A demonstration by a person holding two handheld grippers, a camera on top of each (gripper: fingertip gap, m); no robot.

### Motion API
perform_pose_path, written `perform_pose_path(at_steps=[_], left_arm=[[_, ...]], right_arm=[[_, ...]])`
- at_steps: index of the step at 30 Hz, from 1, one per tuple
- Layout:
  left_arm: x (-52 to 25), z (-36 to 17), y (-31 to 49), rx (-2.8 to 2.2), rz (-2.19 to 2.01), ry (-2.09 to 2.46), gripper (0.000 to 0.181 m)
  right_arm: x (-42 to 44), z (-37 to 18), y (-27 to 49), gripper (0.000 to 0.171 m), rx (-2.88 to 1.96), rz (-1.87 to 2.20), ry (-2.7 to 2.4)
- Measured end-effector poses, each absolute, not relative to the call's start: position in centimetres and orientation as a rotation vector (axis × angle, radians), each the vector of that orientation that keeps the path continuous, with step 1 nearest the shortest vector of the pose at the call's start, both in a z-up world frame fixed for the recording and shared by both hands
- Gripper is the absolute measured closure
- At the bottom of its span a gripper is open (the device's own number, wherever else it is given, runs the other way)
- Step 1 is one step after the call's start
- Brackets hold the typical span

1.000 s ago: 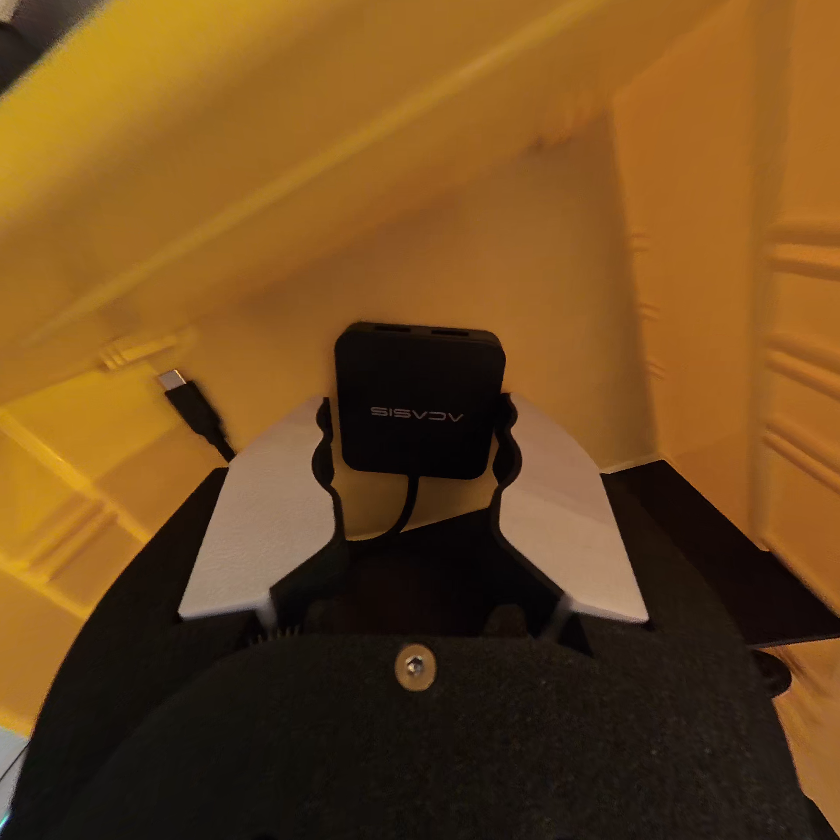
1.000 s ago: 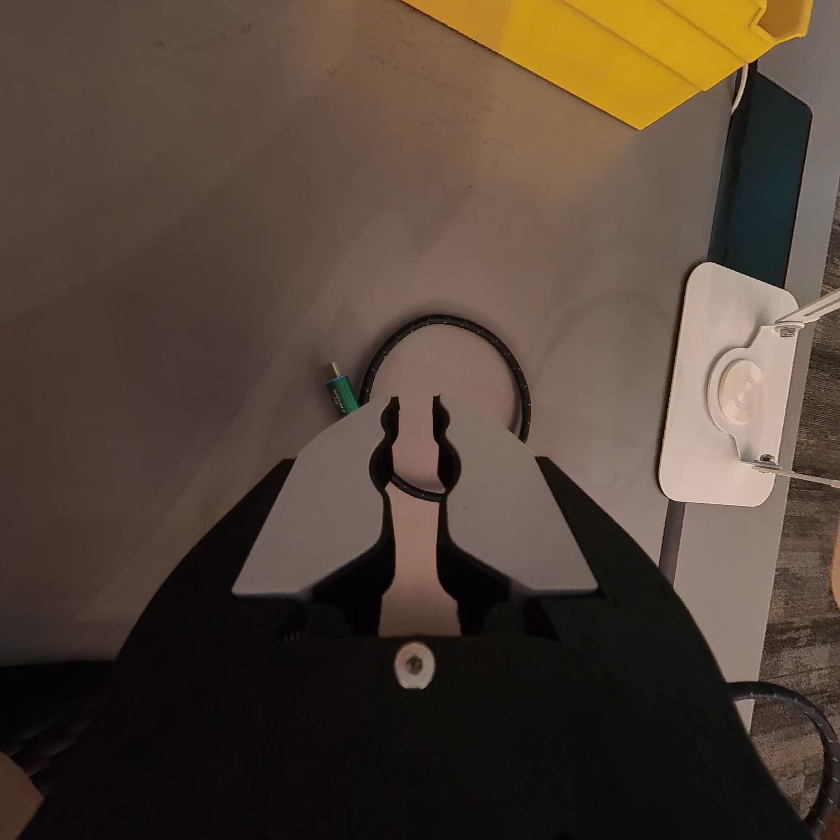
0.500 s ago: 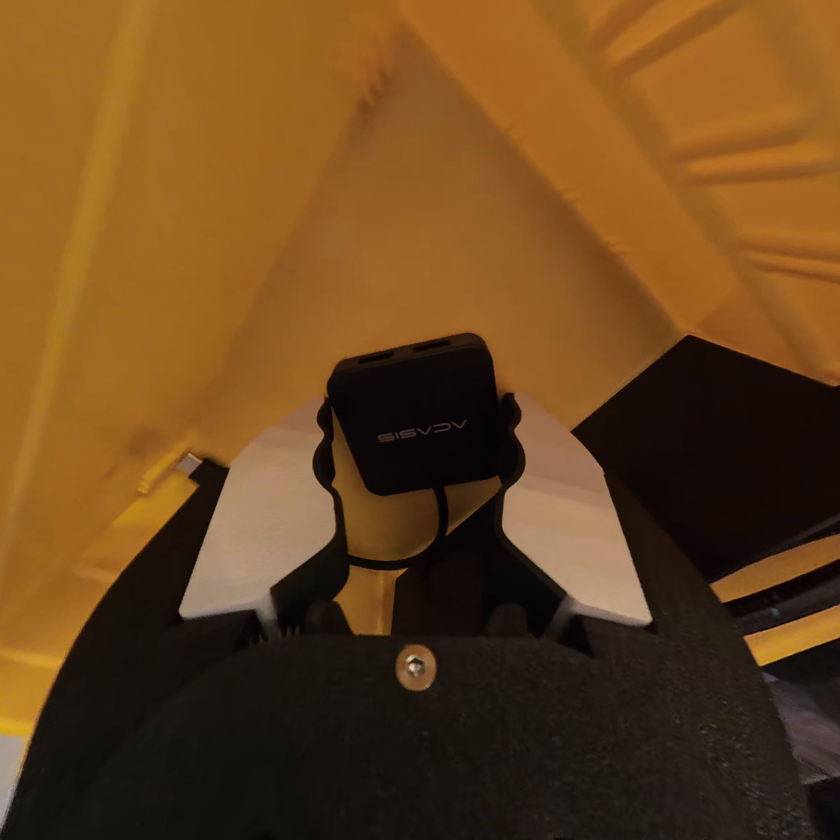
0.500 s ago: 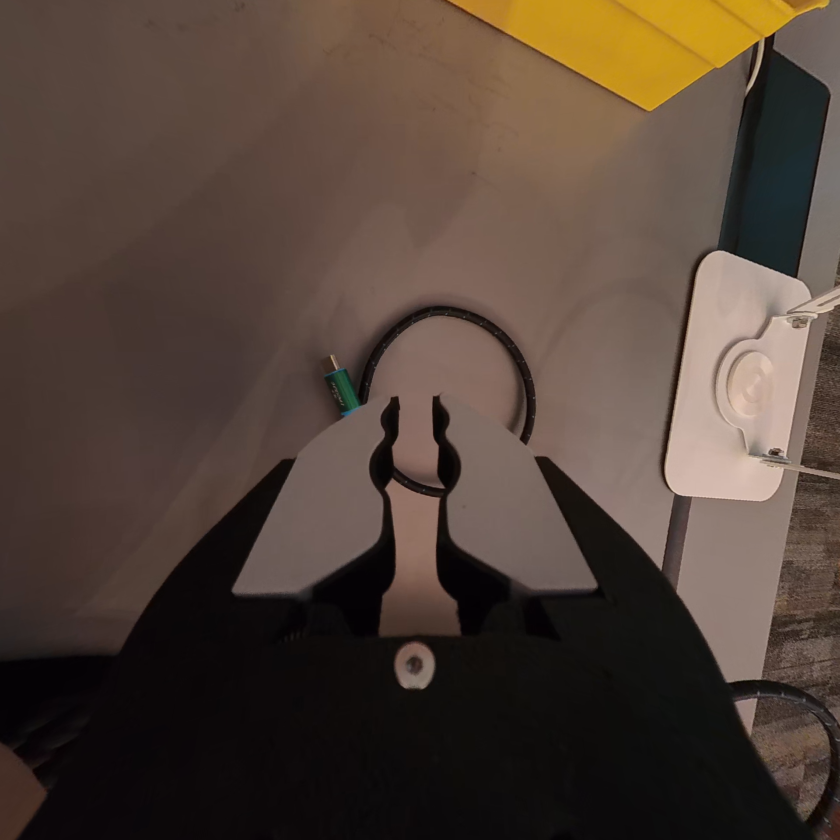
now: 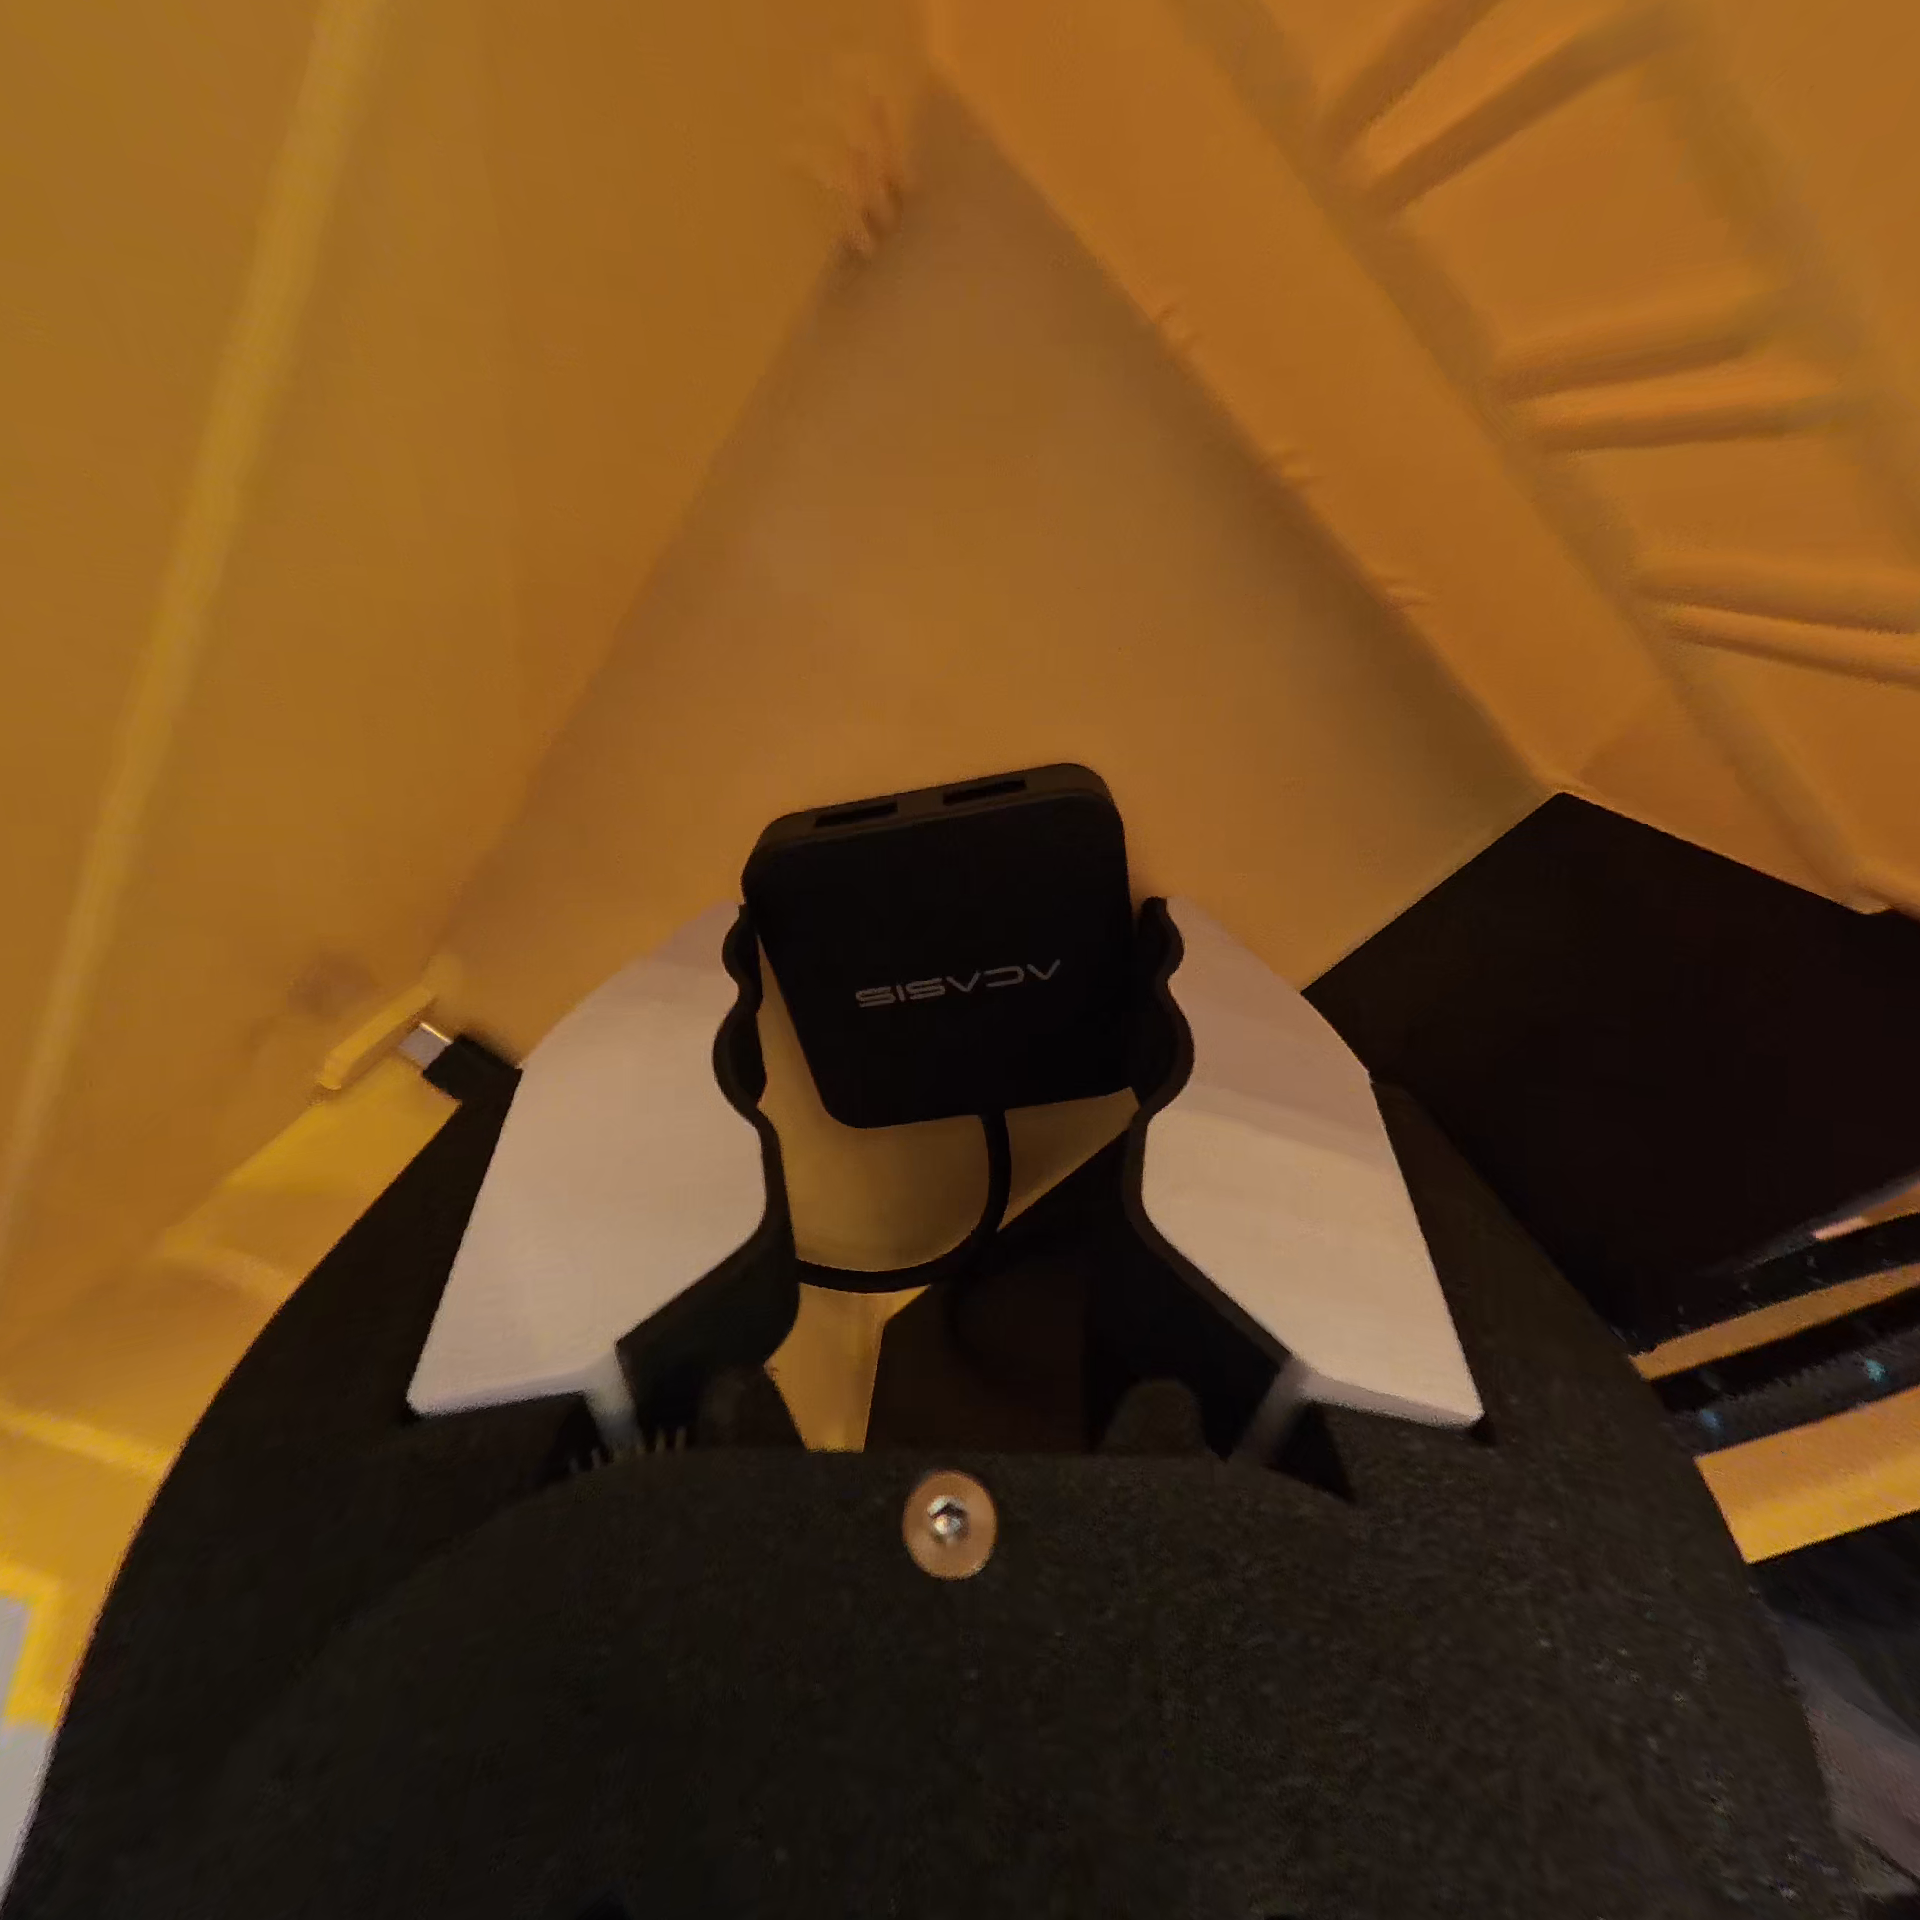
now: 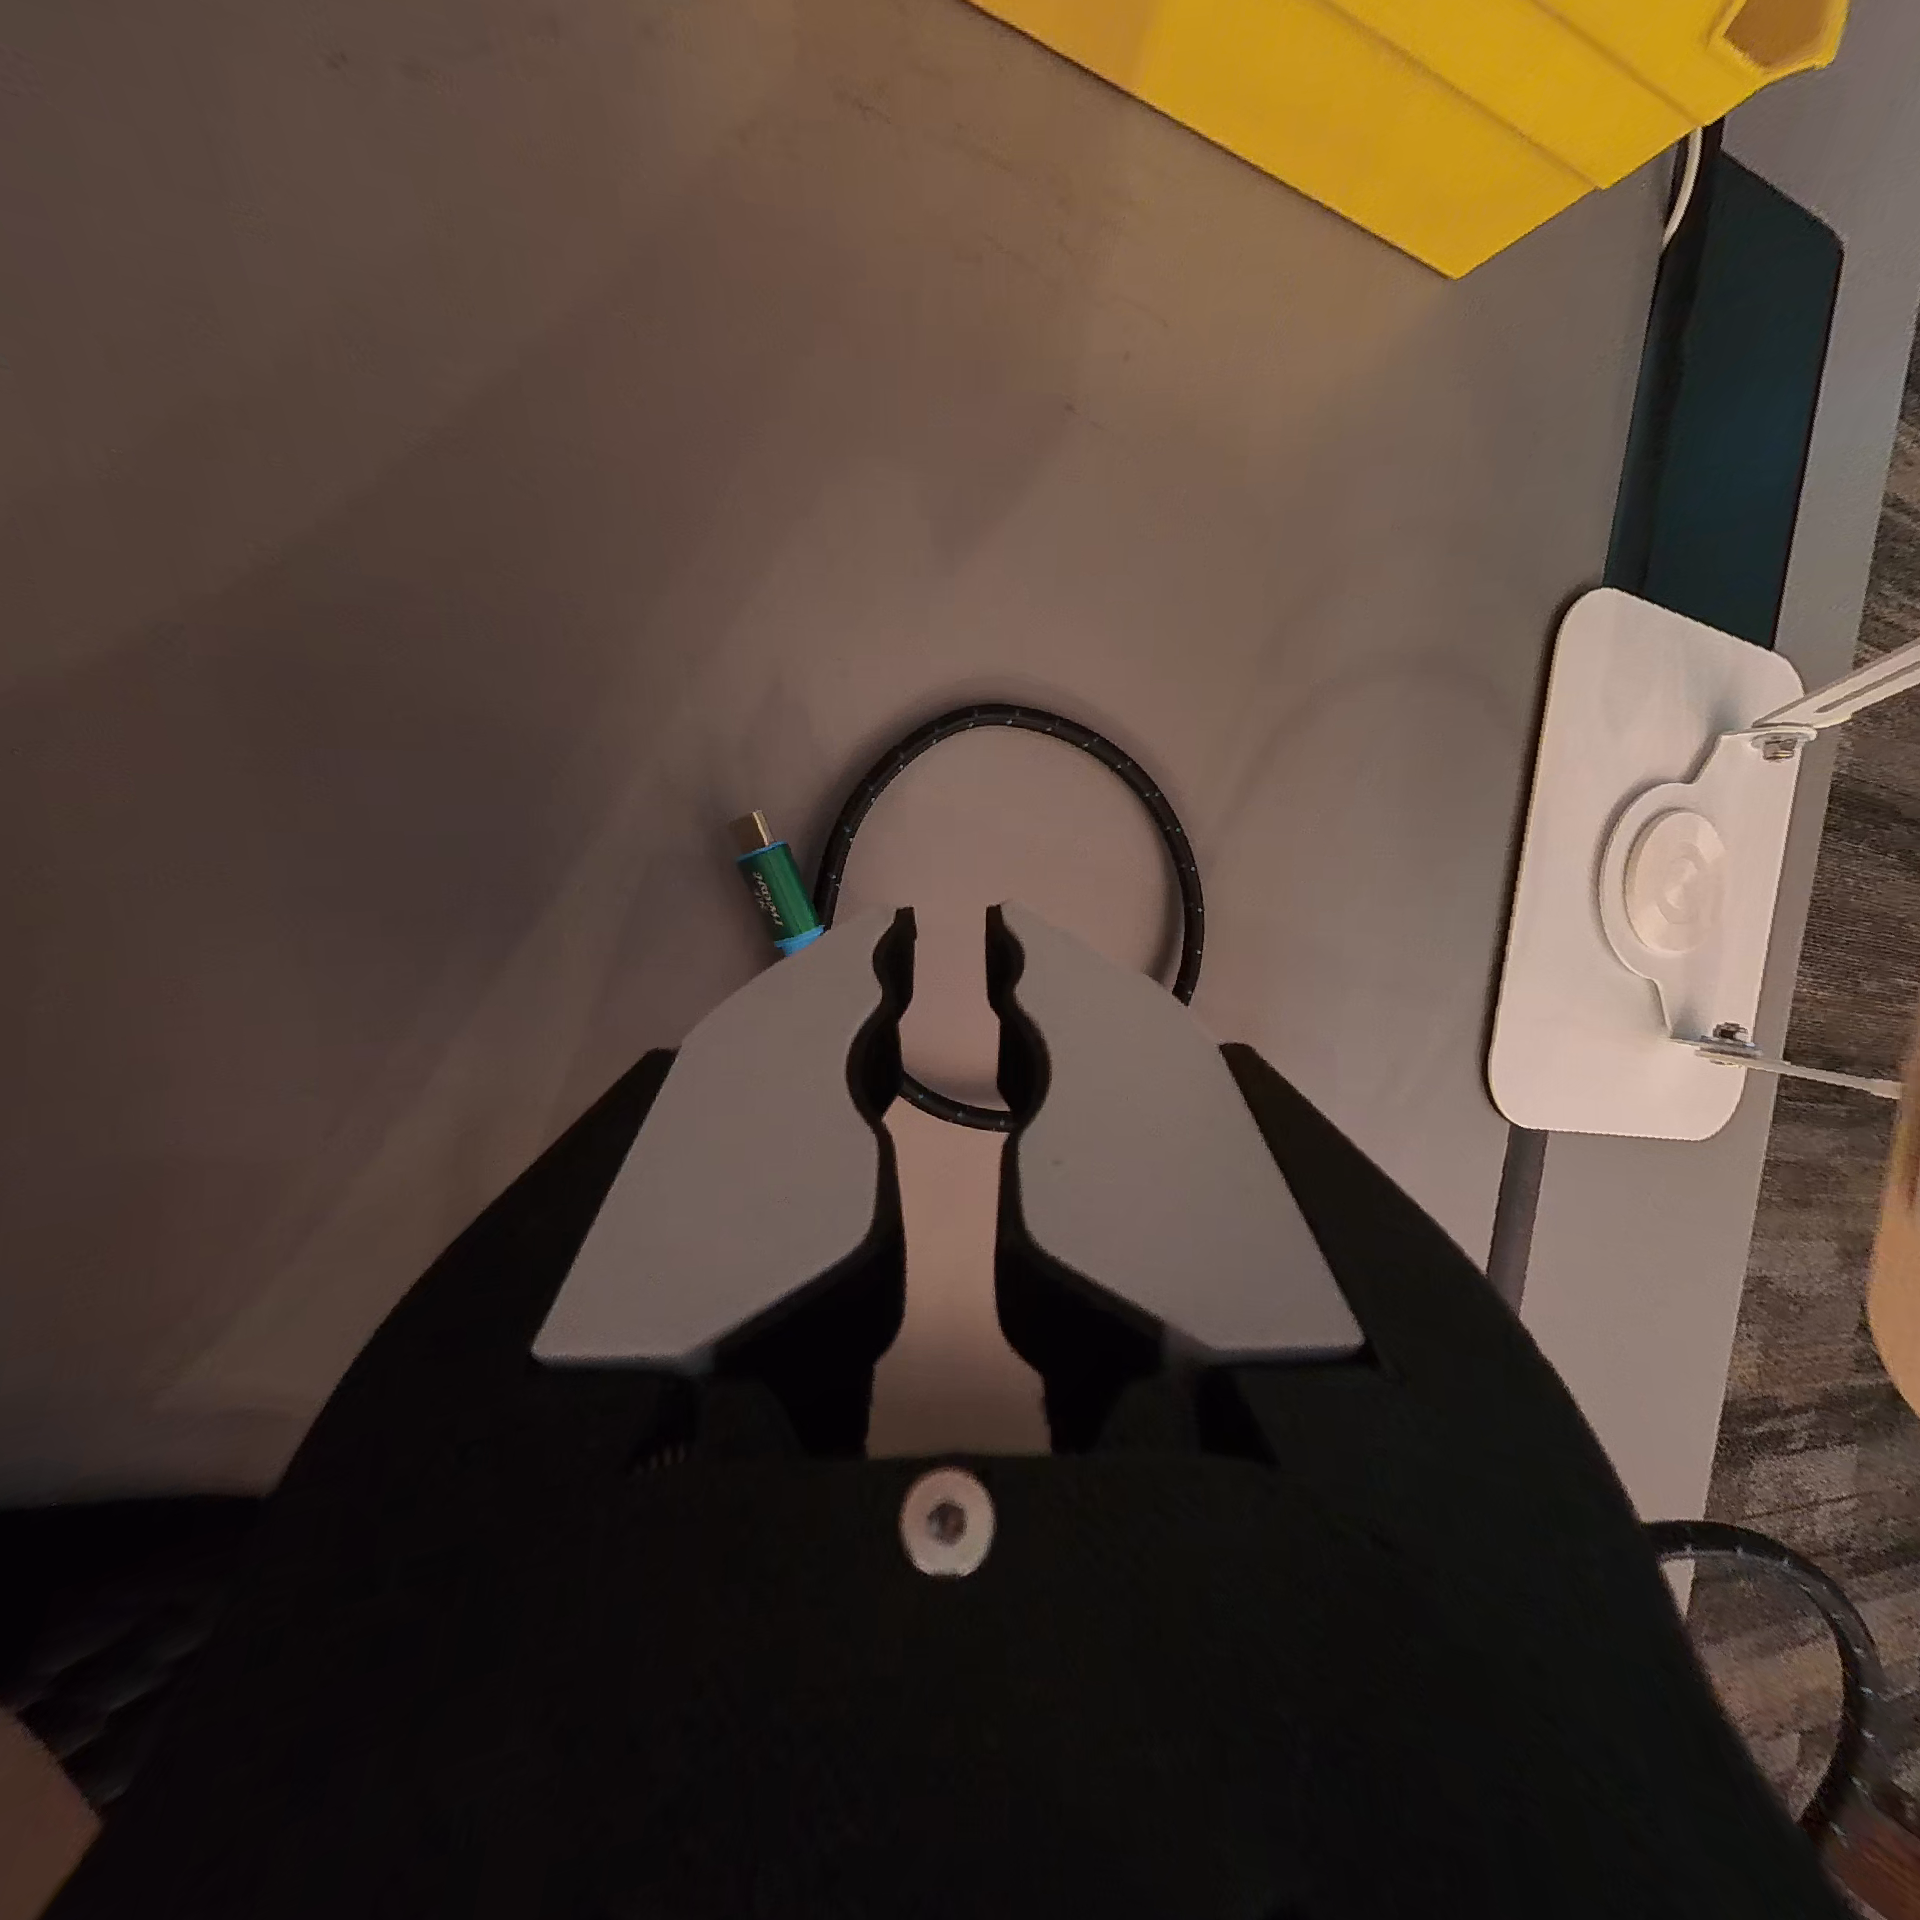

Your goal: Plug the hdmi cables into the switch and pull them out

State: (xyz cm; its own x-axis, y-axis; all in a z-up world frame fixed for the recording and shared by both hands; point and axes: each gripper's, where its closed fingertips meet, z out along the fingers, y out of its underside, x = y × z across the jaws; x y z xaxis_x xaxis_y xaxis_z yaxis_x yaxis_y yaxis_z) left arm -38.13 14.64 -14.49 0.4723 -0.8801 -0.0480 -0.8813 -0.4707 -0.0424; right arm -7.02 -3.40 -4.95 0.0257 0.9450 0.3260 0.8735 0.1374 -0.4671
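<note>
In the left wrist view my left gripper [image 5: 945, 914] is shut on the black square switch [image 5: 940, 945] and holds it by its two sides inside a yellow bin [image 5: 935, 468]. Two ports on the switch's far edge face away from me and are empty. Its thin black tail cable [image 5: 935, 1262] loops back between the fingers. A black plug with a silver tip [image 5: 447, 1049] lies at the left. In the right wrist view my right gripper [image 6: 951, 914] has a narrow gap and holds nothing. It hovers over a looped black braided cable [image 6: 997, 712] with a green plug [image 6: 774, 883] on the grey table [image 6: 416, 520].
A black box [image 5: 1610, 1039] sits in the bin to the right of the switch. In the right wrist view the yellow bin [image 6: 1403, 114] is at the far edge, a white mounting plate [image 6: 1558, 935] at the table's right edge, and another cable loop [image 6: 1808, 1652] hangs there. The left gripper's tips are roughly 40 cm from the right gripper's. It is some 30 cm from my right tips to the white mounting plate [image 6: 1558, 935].
The left gripper has swung round inside the bin with the switch still held; the black box has come into view at the right. The right gripper has barely shifted over the cable loop.
</note>
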Motion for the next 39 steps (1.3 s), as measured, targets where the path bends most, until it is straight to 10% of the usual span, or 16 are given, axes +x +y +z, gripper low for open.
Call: perform_pose_path(at_steps=[26,35,39], left_arm=[[-26.8,10.5,5.7,-1.749,-0.69,1.417,0.113],[-16.4,7.0,-7.8,-1.623,-1.105,1.993,0.113],[-13.0,4.6,-11.9,-1.557,-1.269,2.12,0.113]], right_arm=[[-11.8,3.3,-2.5,0.141,-1.266,0.146,-1.534],[-15.2,8.4,-7.9,0.095,-0.823,-0.015,-1.479],[-15.3,4.7,-9.9,0.126,-0.84,-0.016,-1.74]])
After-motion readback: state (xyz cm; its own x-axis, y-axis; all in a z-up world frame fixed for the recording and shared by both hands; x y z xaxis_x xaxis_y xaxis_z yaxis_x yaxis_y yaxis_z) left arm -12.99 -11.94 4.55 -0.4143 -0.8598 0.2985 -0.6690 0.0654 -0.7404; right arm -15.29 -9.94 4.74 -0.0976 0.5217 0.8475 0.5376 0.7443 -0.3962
